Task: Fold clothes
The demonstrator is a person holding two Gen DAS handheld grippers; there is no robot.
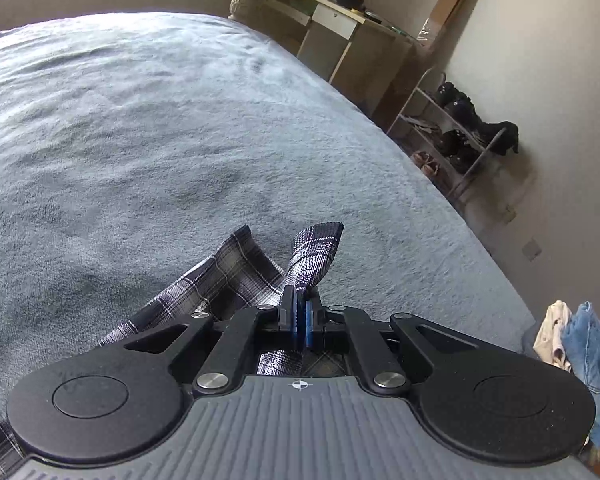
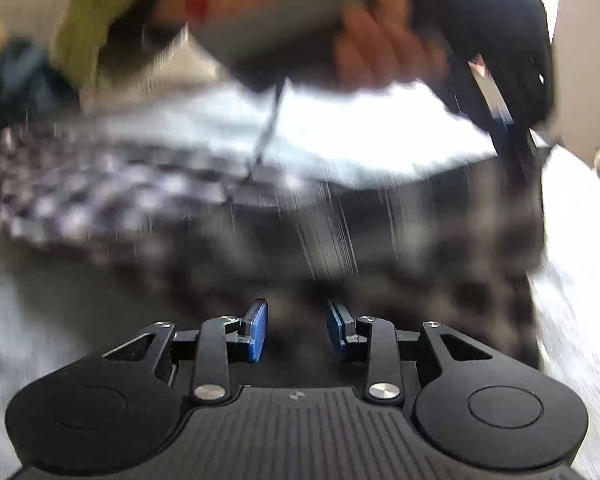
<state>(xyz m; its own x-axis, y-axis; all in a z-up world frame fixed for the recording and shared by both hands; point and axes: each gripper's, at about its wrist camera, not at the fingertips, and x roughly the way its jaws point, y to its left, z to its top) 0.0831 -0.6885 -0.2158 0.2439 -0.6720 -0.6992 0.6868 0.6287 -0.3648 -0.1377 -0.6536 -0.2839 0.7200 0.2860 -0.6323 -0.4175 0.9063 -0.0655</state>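
Plaid cloth [image 1: 228,280] is lying on the grey blanket [image 1: 160,128] that is covering the bed, and the left claw [image 1: 300,312] is clenching a bunched corner of it between its blue pads [image 1: 309,322]. One tip of that corner is sticking up past the pinched pads, while the rest of the fabric is trailing off to the left and running beneath the claw's body.

Beyond the bed's far edge, a cluttered desk [image 1: 340,24] is standing against the wall, with a shoe rack [image 1: 452,128] beside it carrying dark boots. Near the right edge of the left wrist view, a blue denim garment [image 1: 592,360] and a pale one are lying in a heap just off the bed.

The right wrist view is heavily blurred. The right claw [image 2: 296,332] is standing parted, its pads [image 2: 258,330] gripping nothing, with only dark checked cloth [image 2: 380,264] spreading beyond them; whether they are touching it I cannot tell. Further off, a person's hand [image 2: 364,48] is holding the other tool, a yellow-green sleeve [image 2: 100,20] showing at the upper left, and more of the plaid pattern is showing at the left.
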